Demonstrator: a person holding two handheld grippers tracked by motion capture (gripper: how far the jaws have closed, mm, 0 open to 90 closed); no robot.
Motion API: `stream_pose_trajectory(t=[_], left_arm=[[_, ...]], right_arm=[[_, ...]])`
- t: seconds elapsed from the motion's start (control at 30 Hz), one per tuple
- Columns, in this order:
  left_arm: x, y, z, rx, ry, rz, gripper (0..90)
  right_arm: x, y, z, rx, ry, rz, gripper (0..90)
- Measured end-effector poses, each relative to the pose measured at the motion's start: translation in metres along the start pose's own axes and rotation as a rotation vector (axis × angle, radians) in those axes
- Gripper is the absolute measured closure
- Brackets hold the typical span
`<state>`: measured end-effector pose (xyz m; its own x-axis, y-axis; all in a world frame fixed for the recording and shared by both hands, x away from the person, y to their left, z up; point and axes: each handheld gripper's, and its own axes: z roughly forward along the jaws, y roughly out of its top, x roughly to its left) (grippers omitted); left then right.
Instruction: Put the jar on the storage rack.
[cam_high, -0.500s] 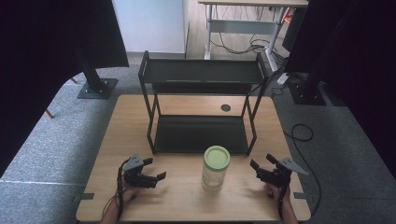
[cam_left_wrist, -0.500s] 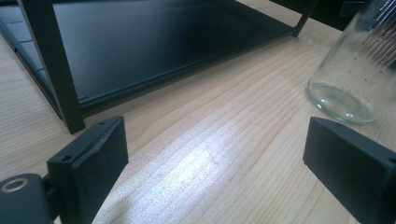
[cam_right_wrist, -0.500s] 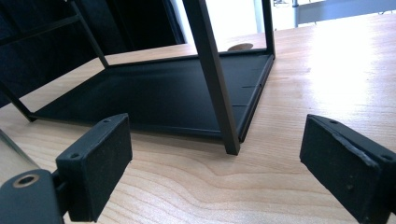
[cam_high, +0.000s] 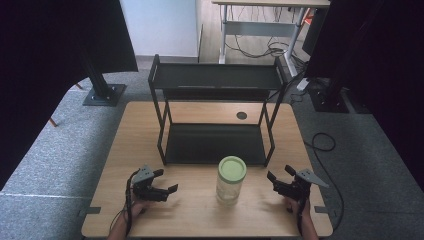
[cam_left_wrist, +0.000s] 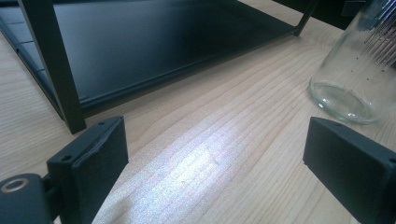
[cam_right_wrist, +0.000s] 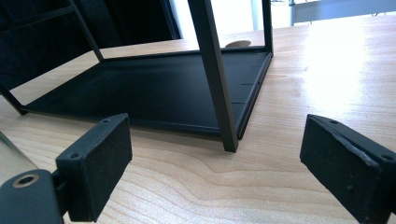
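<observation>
Glass jar (cam_high: 230, 181), one, green lid; one black rack (cam_high: 215, 112); left gripper (cam_high: 165, 181), right gripper (cam_high: 278, 174) wide open, empty.

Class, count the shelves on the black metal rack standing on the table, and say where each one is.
2. The upper shelf sits at the top of the black metal rack; the lower shelf rests on the wooden table, behind the green-lidded glass jar.
</observation>
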<state>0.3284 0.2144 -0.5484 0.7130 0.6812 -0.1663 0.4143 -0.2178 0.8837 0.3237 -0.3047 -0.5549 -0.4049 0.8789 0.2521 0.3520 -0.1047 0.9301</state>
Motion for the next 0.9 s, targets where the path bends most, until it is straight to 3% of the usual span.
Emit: stream_pose_trajectory(t=[0.27,0.63,0.9], left_arm=[[0.000,0.000,0.000,-0.003,-0.004,0.000,6.3],[0.000,0.000,0.000,-0.005,-0.002,0.001,6.1],[0.000,0.000,-0.001,-0.008,0.003,-0.001,5.9]], right_arm=[[0.004,0.000,-0.002,0.032,0.010,-0.027,8.2],[0.022,0.012,-0.023,-0.033,0.051,-0.061,8.0],[0.034,0.016,-0.028,-0.033,0.088,-0.111,7.4]])
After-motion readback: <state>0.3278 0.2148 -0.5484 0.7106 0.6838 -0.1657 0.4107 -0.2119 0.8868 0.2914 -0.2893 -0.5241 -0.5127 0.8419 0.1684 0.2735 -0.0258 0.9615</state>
